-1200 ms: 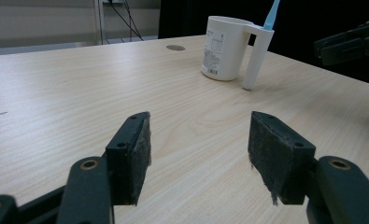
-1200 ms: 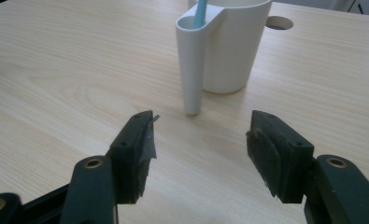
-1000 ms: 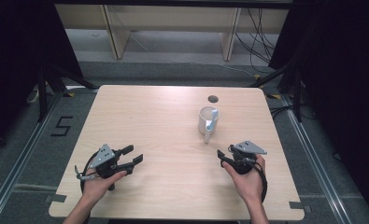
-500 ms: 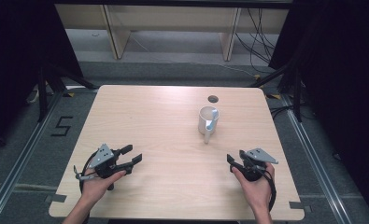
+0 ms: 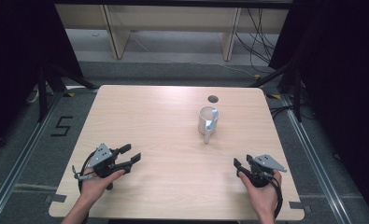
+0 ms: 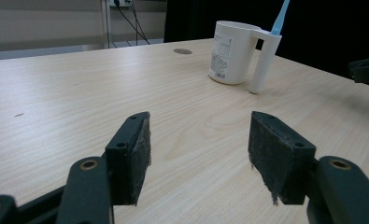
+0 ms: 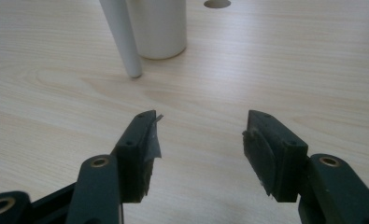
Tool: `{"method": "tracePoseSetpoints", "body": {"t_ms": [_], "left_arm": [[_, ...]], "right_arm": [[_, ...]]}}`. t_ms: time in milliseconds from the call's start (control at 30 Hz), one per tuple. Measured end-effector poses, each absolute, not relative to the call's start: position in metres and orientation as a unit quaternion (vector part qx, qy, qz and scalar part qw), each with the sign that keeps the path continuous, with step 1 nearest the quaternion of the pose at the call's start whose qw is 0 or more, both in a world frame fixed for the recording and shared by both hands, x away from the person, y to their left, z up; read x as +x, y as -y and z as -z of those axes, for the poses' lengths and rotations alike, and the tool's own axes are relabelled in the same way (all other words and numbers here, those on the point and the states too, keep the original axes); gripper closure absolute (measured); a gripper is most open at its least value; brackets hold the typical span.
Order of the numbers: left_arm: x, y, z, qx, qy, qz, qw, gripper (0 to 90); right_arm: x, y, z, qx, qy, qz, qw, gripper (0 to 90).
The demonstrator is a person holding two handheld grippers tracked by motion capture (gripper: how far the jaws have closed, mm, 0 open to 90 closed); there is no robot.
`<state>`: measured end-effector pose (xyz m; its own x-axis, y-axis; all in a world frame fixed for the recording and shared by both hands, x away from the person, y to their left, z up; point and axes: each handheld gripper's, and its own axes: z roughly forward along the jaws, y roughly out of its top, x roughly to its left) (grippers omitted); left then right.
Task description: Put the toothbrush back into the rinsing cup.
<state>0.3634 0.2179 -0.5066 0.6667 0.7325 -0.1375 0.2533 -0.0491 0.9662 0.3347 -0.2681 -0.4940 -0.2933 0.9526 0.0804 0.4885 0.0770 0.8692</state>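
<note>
- The white cup (image 5: 207, 119) is standing right of centre in the high view, a blue toothbrush (image 5: 211, 119) leaning inside it, its handle pointing toward the lower edge, probably for an easy grab.
- The right gripper (image 5: 242, 166) is resting low at lower right, jaws spread and empty, aiming at the cup.
- The left gripper (image 5: 128, 155) is lying at lower left, likewise released, well apart from the cup.

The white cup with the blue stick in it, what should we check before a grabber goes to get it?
1. white cup upright on the table: ok.
2. blue stick in the cup: ok.
3. right gripper jaws open, nothing held: ok.
4. left gripper jaws open, nothing held: ok.
5. Bare table between right gripper and cup: ok.
6. Whether the cup holds liquid: cannot tell.
</note>
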Motion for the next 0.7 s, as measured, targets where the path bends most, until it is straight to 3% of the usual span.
{"method": "tracePoseSetpoints", "body": {"t_ms": [700], "left_arm": [[0.364, -0.218, 0.509, 0.690, -0.355, -0.200, 0.598, 38.4]], "right_arm": [[0.316, 0.295, 0.506, 0.558, -0.639, -0.436, 0.301, 45.0]]}}
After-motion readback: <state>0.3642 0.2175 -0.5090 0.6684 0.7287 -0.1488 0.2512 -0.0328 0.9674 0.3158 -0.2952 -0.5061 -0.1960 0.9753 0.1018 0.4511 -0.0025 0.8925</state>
